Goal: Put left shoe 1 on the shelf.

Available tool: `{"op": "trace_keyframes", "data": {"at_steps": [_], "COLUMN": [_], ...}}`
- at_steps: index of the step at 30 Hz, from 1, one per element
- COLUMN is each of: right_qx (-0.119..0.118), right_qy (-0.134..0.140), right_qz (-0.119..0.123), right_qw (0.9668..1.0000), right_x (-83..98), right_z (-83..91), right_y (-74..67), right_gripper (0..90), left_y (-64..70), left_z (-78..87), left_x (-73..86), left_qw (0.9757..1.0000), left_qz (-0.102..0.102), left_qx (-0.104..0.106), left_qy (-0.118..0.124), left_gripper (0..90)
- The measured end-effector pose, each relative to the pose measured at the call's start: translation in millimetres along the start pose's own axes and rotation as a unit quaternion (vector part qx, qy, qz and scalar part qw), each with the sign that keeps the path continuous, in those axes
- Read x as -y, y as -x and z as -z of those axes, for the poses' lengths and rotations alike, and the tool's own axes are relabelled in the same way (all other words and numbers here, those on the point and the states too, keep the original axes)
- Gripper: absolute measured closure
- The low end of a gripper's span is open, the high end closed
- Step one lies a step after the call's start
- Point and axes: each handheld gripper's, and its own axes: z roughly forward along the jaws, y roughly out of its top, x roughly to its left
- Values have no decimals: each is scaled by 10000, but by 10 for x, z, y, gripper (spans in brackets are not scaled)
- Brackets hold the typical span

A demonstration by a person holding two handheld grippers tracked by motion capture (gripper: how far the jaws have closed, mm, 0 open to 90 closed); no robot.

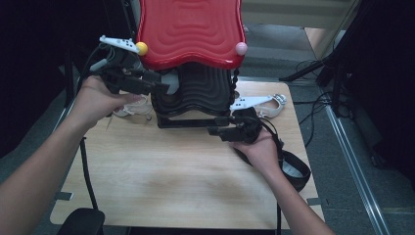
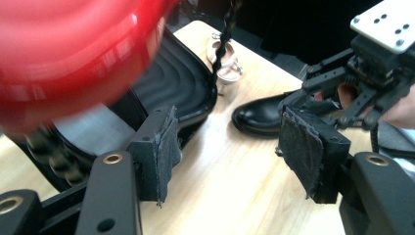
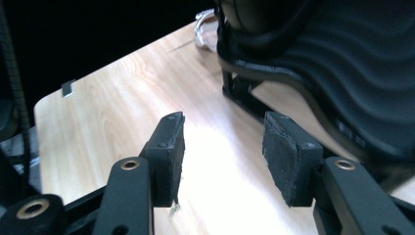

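Observation:
A shoe rack stands at the back of the wooden table (image 1: 161, 181), with a red wavy top tier (image 1: 191, 29) and a black wavy lower tier (image 1: 203, 90). My left gripper (image 1: 162, 88) is at the rack's left side, level with the black tier, and is open with nothing between its pads (image 2: 164, 147). My right gripper (image 1: 214, 131) is at the rack's front right foot, also open and empty; its pads (image 3: 286, 156) frame bare tabletop. A glossy black shoe (image 2: 262, 115) lies on the table by my right hand.
A pale sandal (image 1: 266, 104) lies behind the right gripper at the back right. Another pale sandal (image 1: 131, 108) sits left of the rack under my left hand. A beaded black chain (image 1: 236, 83) hangs at the rack's right side. The black shoe (image 1: 295, 170) reaches the table's right edge.

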Motion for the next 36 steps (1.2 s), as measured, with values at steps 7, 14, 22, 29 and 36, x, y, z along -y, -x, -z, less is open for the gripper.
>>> {"op": "trace_keyframes", "data": {"at_steps": [7, 14, 22, 29, 36], "right_qx": [56, 123, 95, 61, 80], "right_qy": [-16, -85, -169, -281, -373], "right_qz": [-197, -322, -455, -472, -487], "right_qw": [9998, 9994, 9988, 9985, 9981], "right_x": [218, 447, 651, 834, 975], "right_z": [202, 312, 304, 282, 315], "right_y": [55, 113, 108, 91, 127], "right_gripper": [518, 516, 511, 511, 506], "left_y": [28, 44, 93, 152, 181], "left_z": [-84, -265, -500, -656, -789], "left_x": [335, 612, 863, 1090, 1370], "left_qw": [9999, 9995, 9990, 9987, 9978], "left_qz": [111, 218, 272, 295, 414], "left_qx": [60, 229, 301, 304, 350], "left_qy": [-35, -98, -200, -290, -387], "left_gripper": [398, 402, 406, 410, 412]}}
